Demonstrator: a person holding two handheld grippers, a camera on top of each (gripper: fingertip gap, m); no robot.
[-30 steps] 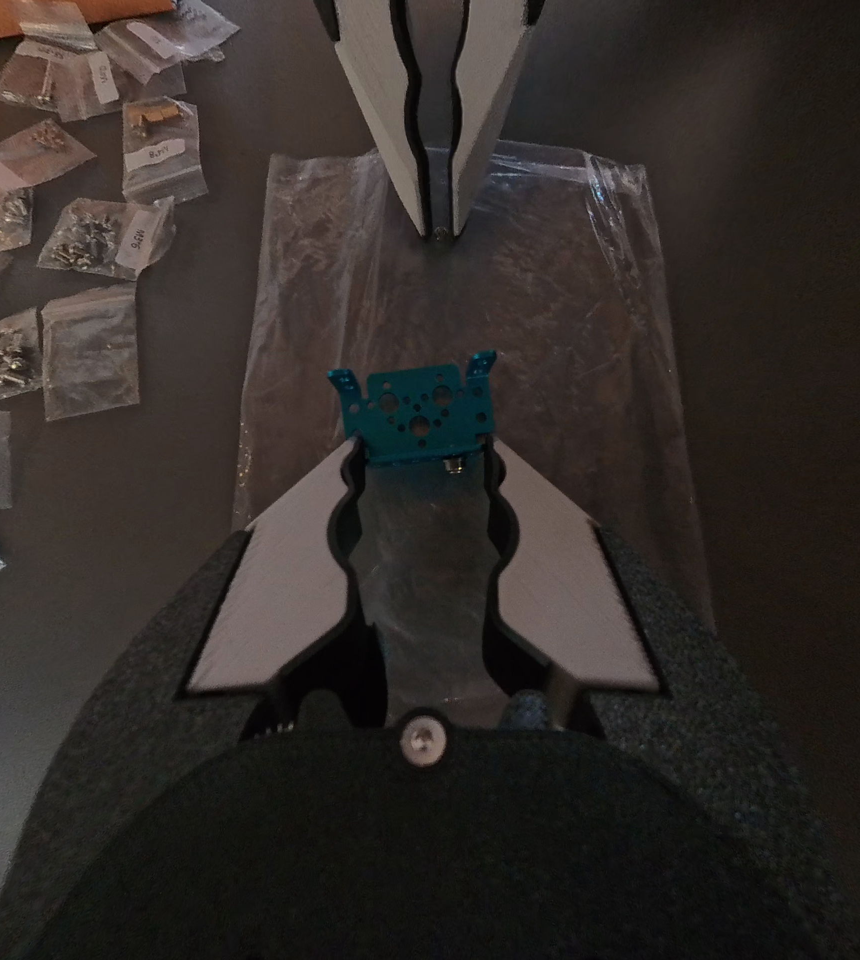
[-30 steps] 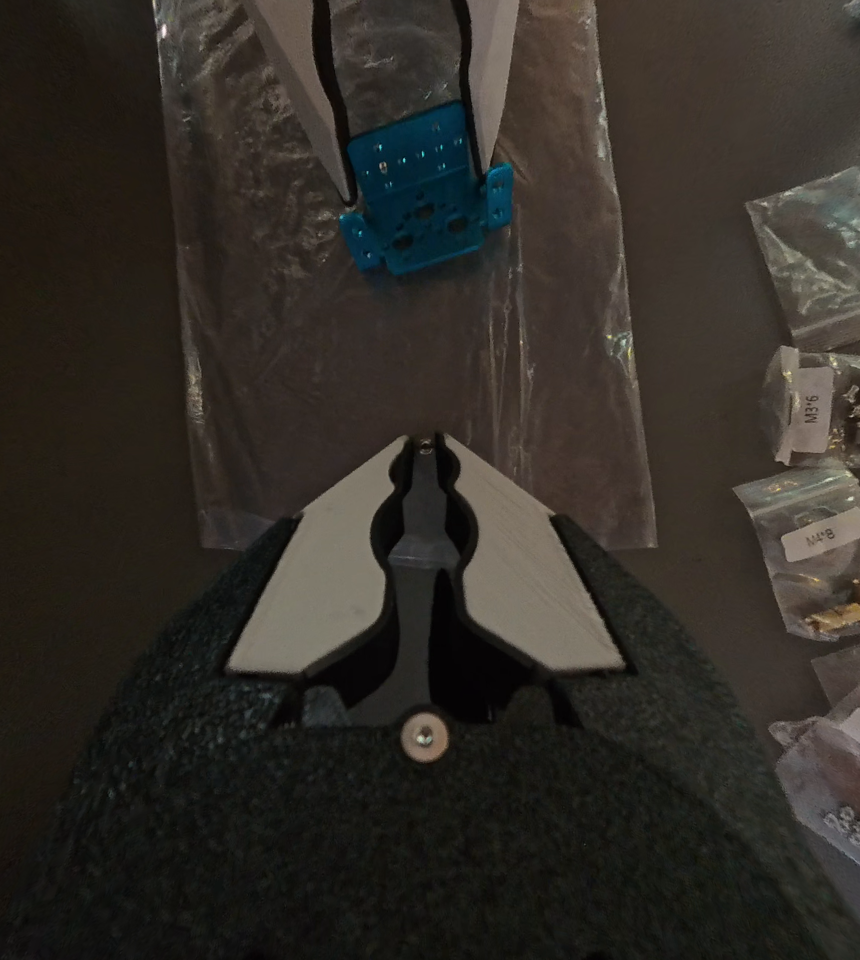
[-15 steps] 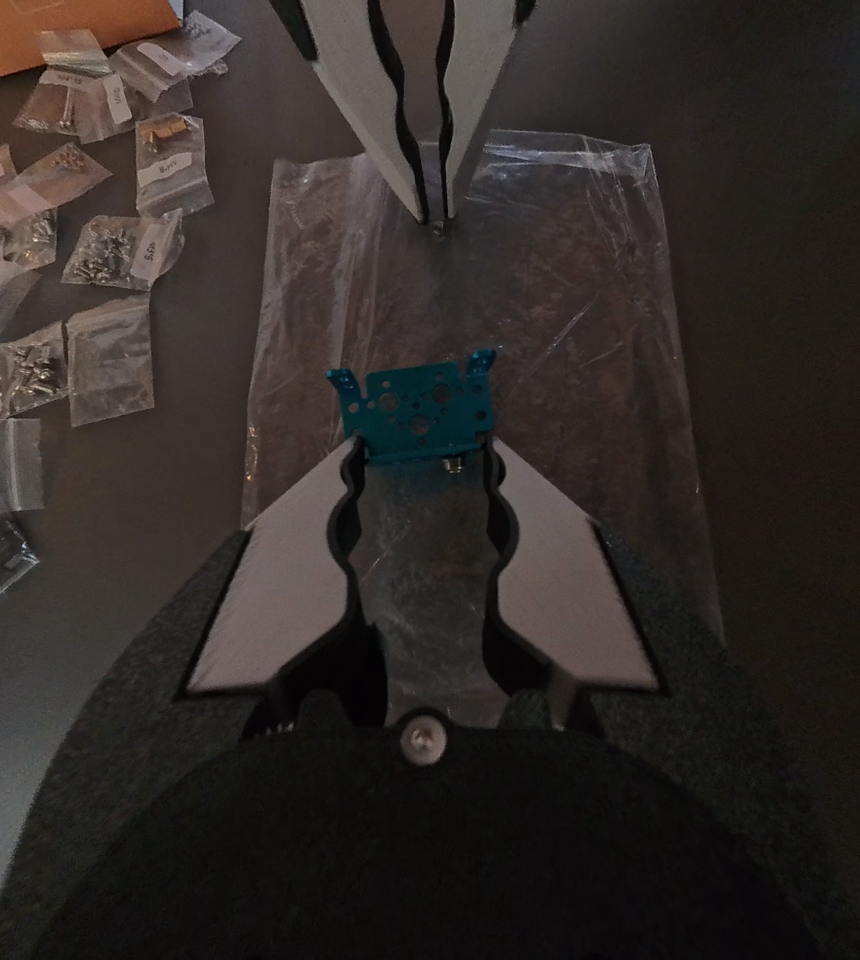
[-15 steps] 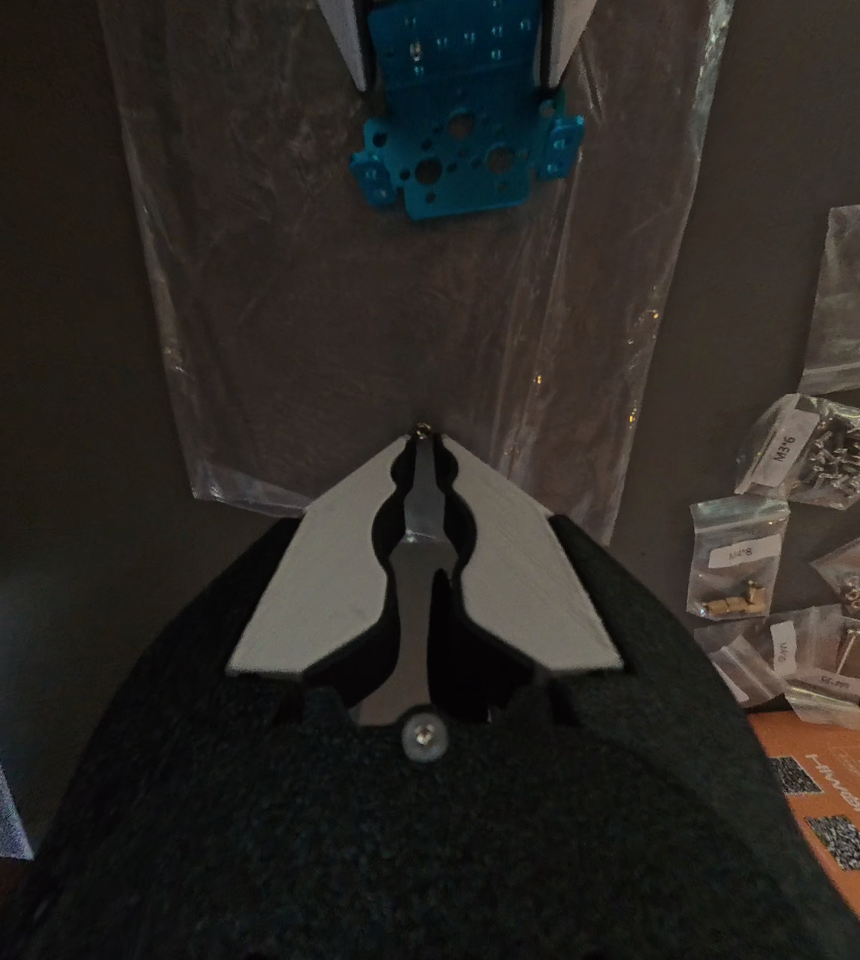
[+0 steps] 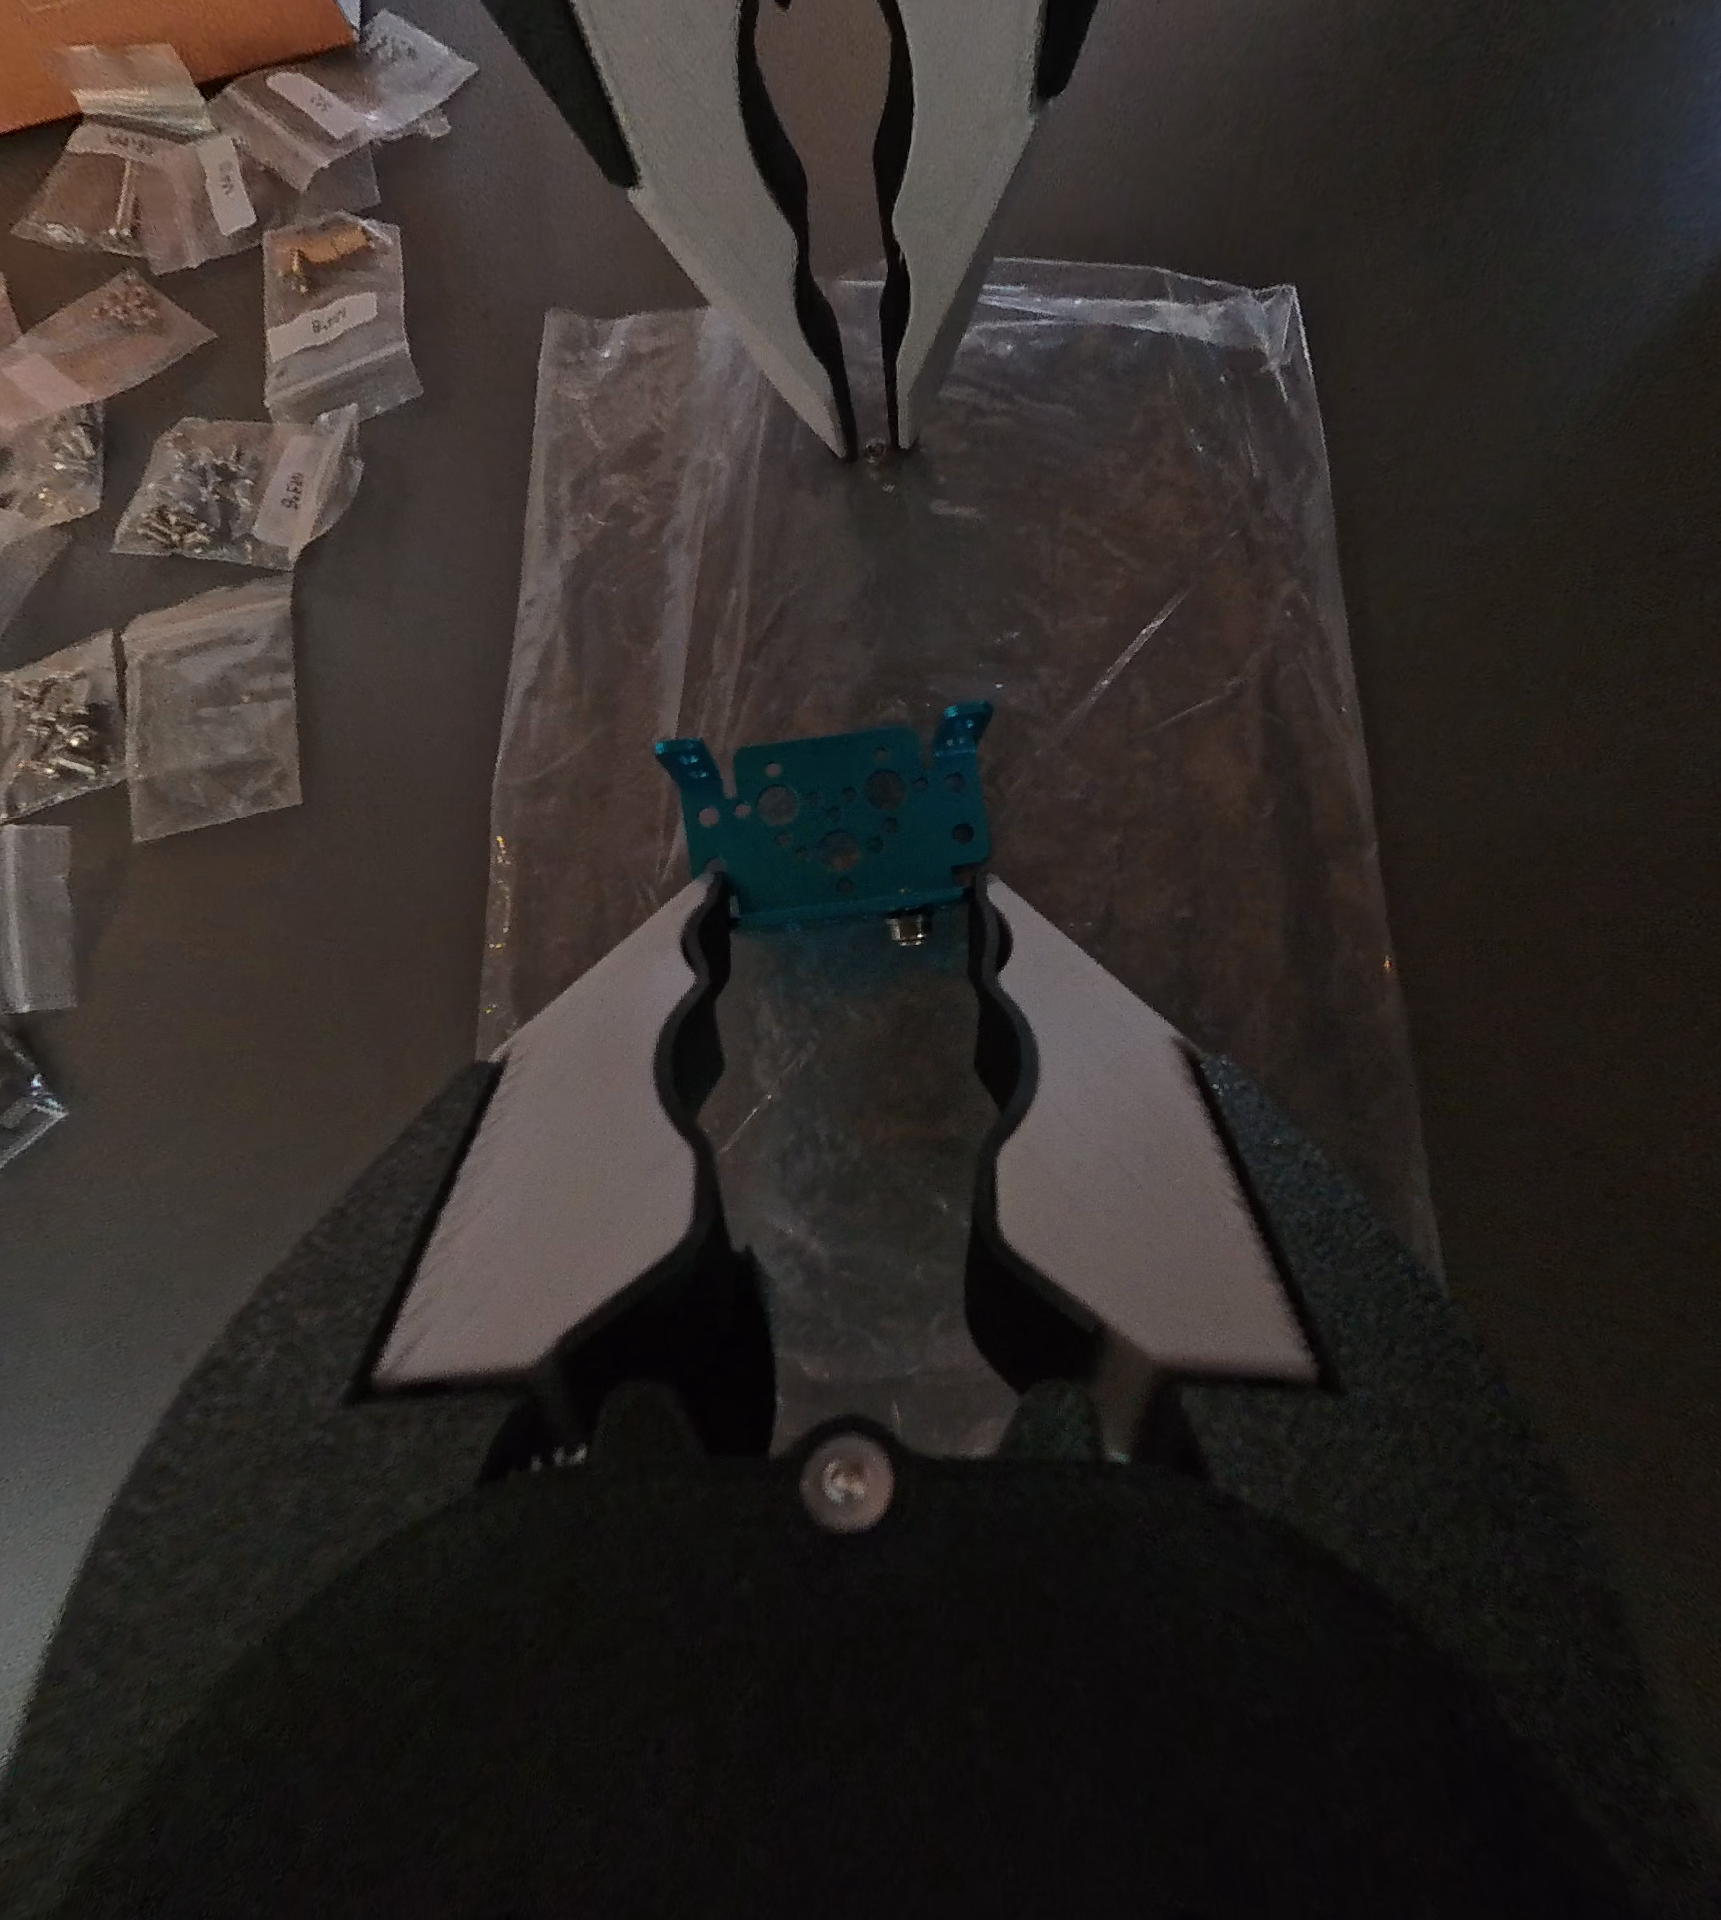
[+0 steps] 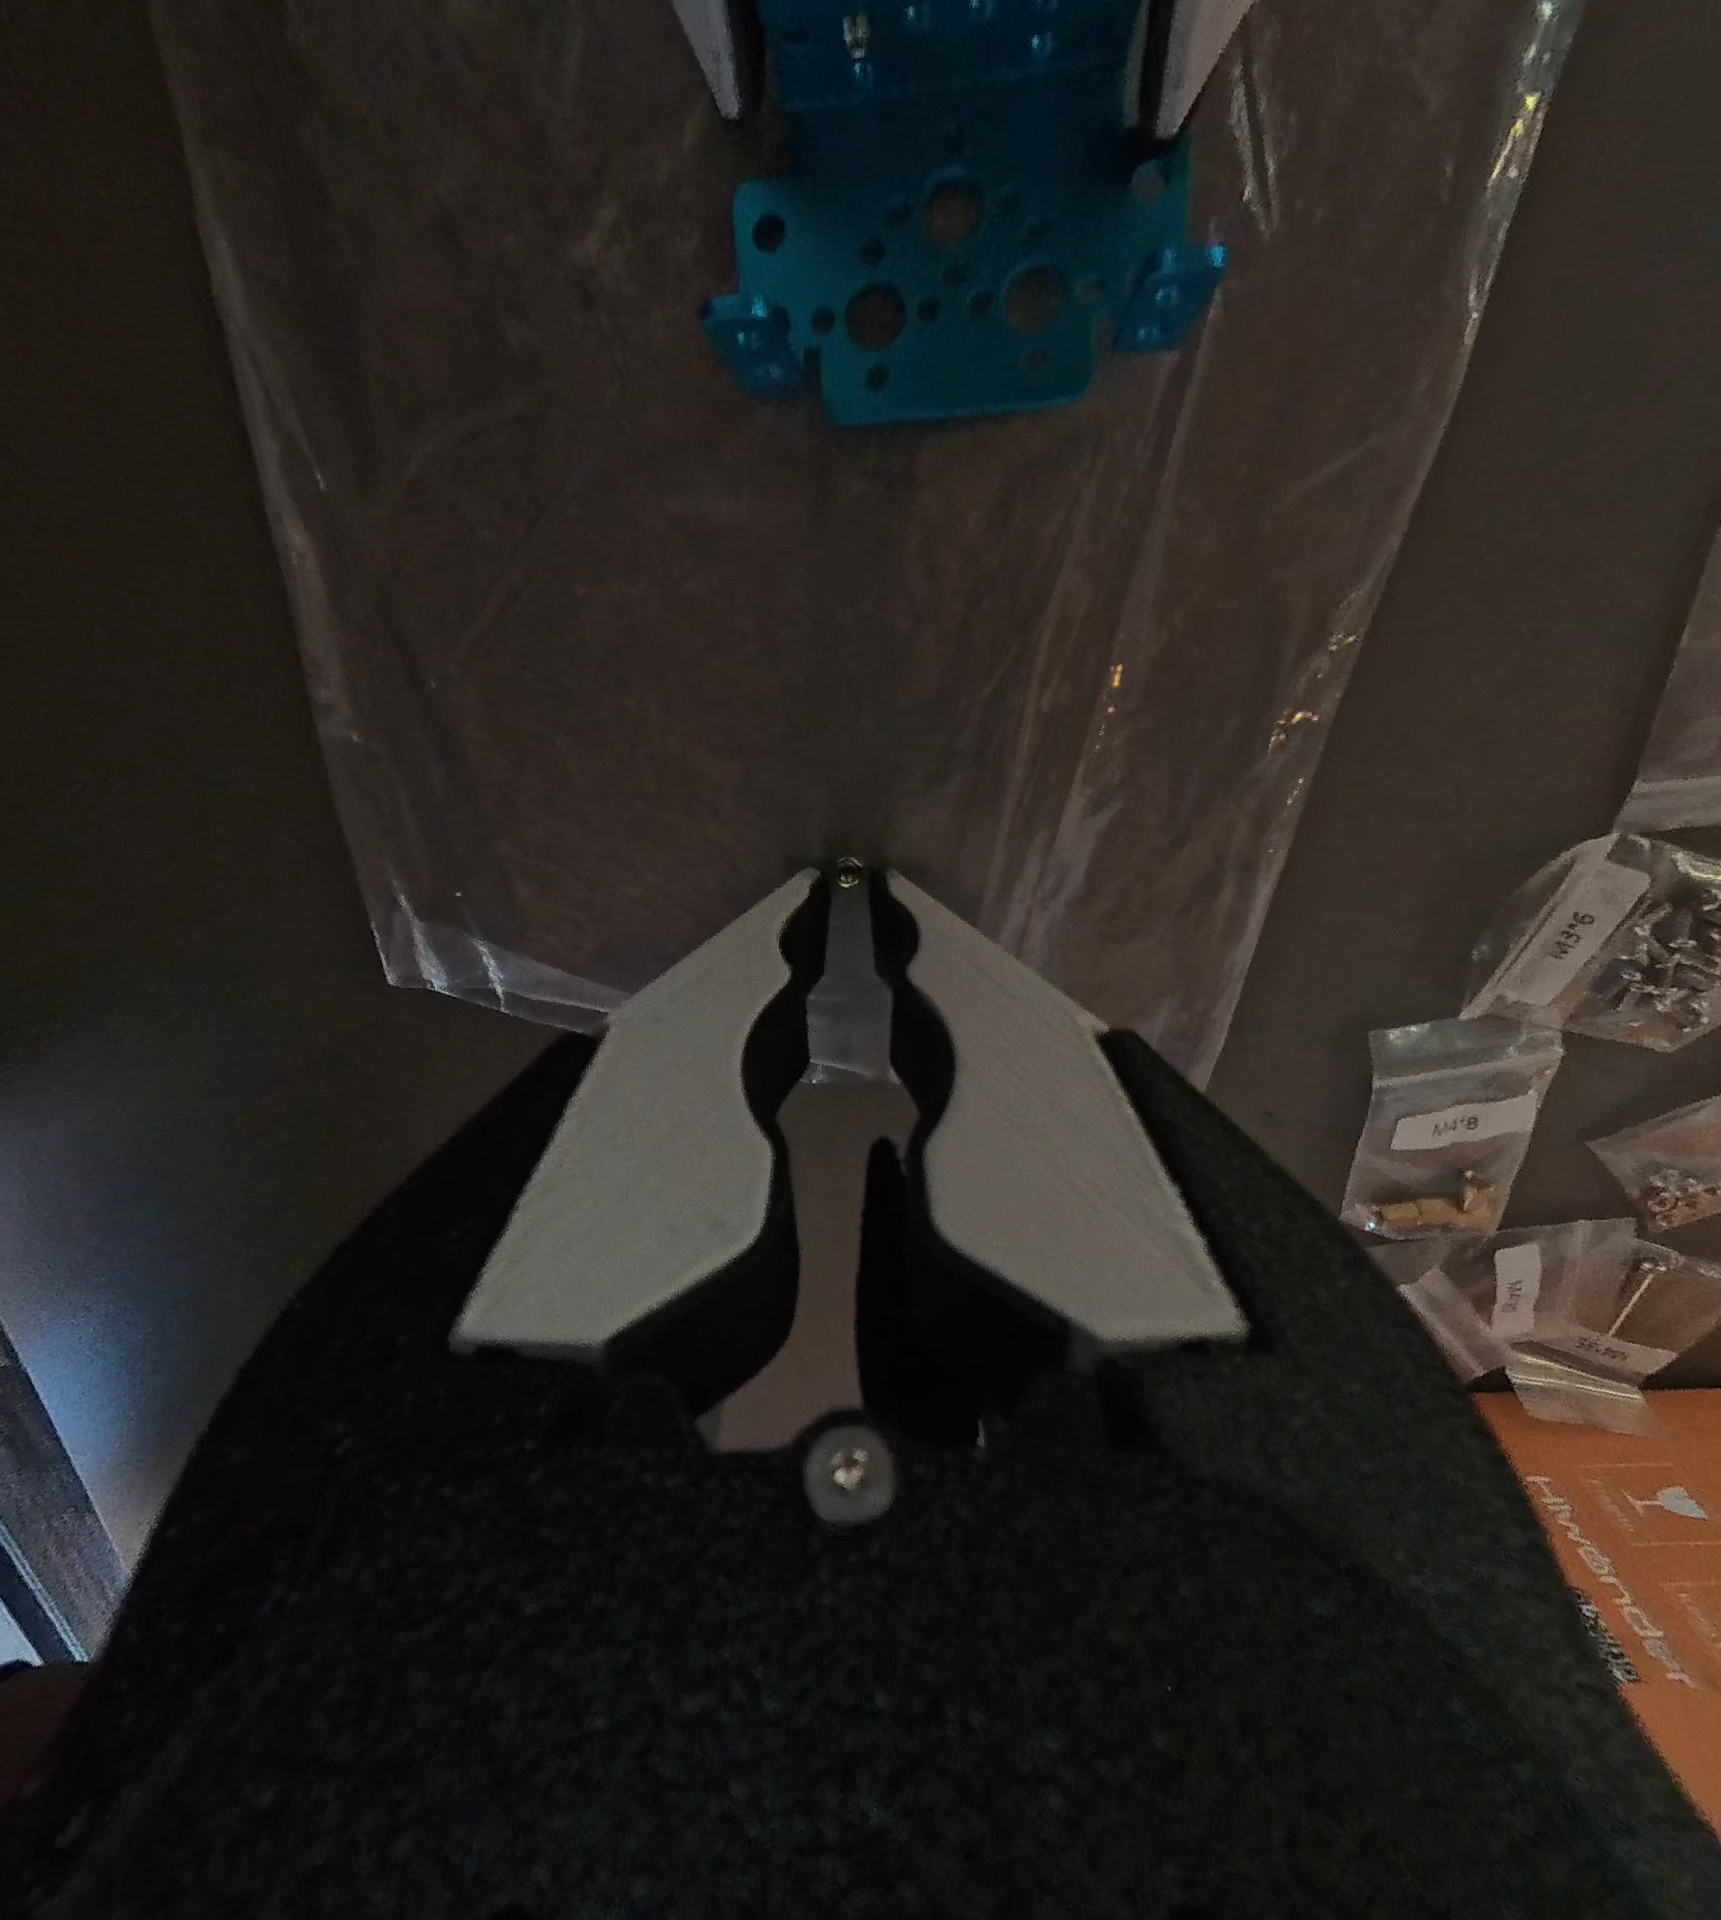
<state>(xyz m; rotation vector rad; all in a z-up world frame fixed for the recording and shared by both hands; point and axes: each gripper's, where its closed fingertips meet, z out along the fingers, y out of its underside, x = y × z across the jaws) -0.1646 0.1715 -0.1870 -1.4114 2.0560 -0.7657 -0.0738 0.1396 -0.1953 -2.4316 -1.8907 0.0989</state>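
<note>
My left gripper point(image 5: 851, 894) is shut on a blue perforated metal bracket point(image 5: 840, 836) and holds it above a clear plastic bag point(image 5: 1147, 644). A small brass-coloured fastener point(image 5: 906, 928) sits at the bracket's lower edge. My right gripper point(image 6: 847, 876) is shut on a tiny screw point(image 6: 847, 871) at its tips, over the near end of the bag point(image 6: 627, 675). It faces the bracket point(image 6: 949, 312) from the opposite side, well apart from it. In the left wrist view the right gripper point(image 5: 875, 449) points down at the top with the screw point(image 5: 875, 447).
A dark table point(image 5: 1614, 520) carries several small zip bags of screws and standoffs point(image 5: 212, 499) at the left, seen at the right in the right wrist view point(image 6: 1583, 1164). An orange cardboard box point(image 6: 1687, 1621) lies at lower right there. The left gripper's tips are roughly 10 centimetres from the right gripper's.
The right gripper has closed in on the bracket with the screw; the bracket looks larger in its view. The left gripper holds the bracket steady.
</note>
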